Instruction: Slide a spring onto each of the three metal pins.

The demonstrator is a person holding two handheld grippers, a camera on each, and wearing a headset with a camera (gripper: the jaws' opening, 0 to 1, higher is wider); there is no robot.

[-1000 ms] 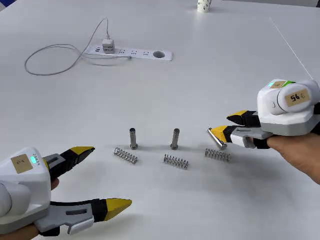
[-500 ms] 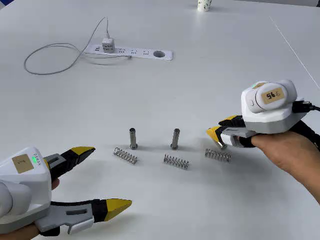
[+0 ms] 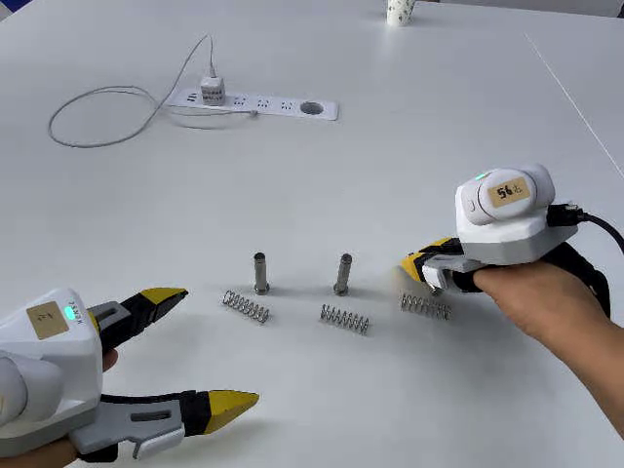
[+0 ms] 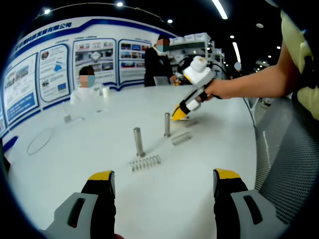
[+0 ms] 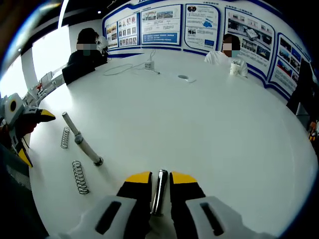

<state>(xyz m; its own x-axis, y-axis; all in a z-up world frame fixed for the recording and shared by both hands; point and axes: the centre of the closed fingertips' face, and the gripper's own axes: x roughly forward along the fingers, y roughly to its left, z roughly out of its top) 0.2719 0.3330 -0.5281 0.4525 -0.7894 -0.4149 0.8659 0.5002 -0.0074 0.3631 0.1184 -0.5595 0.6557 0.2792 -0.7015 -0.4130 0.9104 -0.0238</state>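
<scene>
Two metal pins stand upright on the white table (image 3: 409, 146), the left pin (image 3: 260, 272) and the middle pin (image 3: 342, 273). A spring lies in front of each: the left spring (image 3: 245, 305) and the middle spring (image 3: 345, 318). A third spring (image 3: 426, 306) lies further right. Just above that spring, my right gripper (image 3: 421, 268) is shut on the third pin (image 5: 160, 191), which runs lengthwise between its yellow-tipped jaws. My left gripper (image 3: 200, 346) hovers open at the near left with nothing in it. In the left gripper view, both standing pins (image 4: 138, 142) are ahead of its jaws.
A white power strip (image 3: 253, 100) with a plugged-in charger and a looping cable (image 3: 88, 117) lies at the far left. A paper cup (image 3: 398, 11) stands at the far edge. People sit at the far side of the table in the gripper views.
My right gripper has moved left and lower toward the third spring and rolled over, so the pin it holds is now mostly hidden under it. The left gripper has barely moved.
</scene>
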